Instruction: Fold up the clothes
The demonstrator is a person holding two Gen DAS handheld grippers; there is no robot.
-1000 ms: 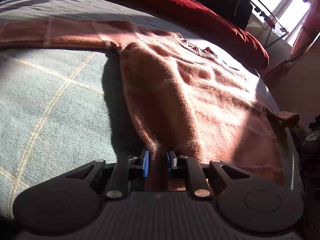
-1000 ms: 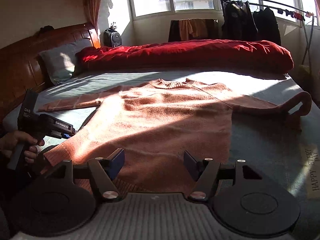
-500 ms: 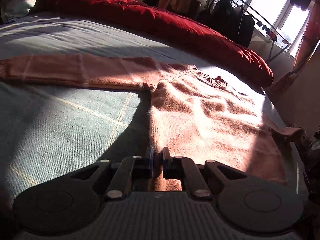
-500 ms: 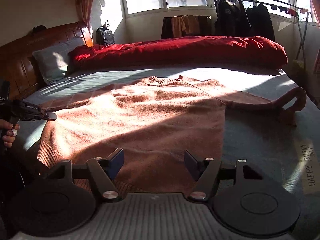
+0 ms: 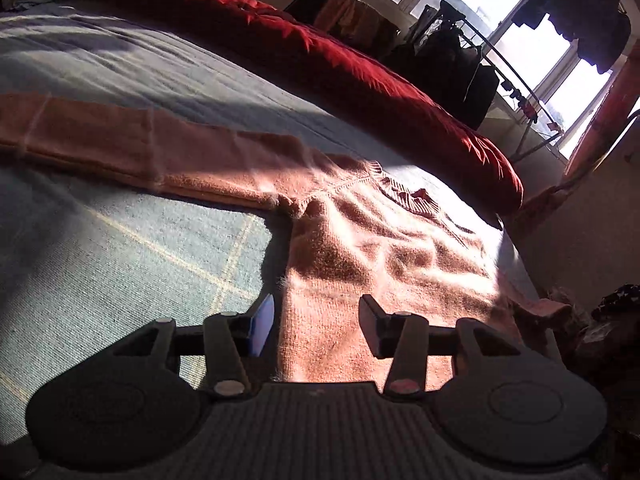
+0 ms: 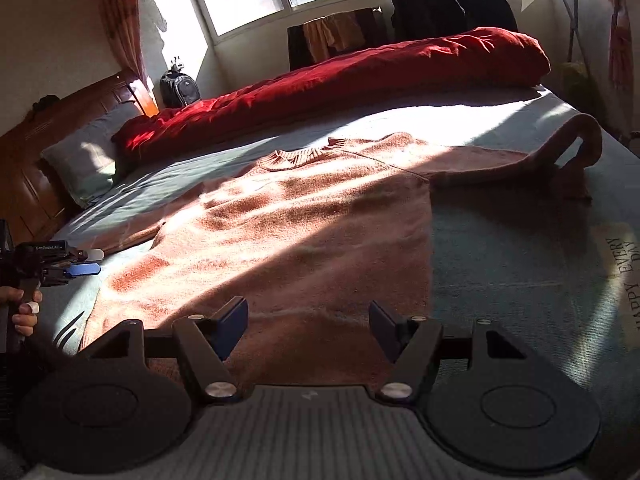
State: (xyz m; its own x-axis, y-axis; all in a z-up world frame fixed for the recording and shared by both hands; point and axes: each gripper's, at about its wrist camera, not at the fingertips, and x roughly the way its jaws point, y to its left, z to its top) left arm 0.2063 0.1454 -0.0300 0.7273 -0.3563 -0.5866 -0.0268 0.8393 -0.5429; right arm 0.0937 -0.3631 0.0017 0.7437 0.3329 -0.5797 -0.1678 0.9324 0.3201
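A salmon-pink sweater point(image 6: 304, 224) is laid out flat, front up, on the bed point(image 6: 520, 264), which is covered in a grey-green sheet. One sleeve is stretched out toward the headboard side, and the other is curled over at the cuff near the foot edge. The left gripper point(image 5: 316, 326) is seen spread wide with nothing pinched, hovering low right at the sweater's side edge near the hem. The right gripper point(image 6: 306, 326) is spread apart too, held over the hem, empty. A red duvet point(image 6: 360, 80) is bunched up along the far side of the bed, and a pillow point(image 6: 80, 156) is propped by the wooden headboard.
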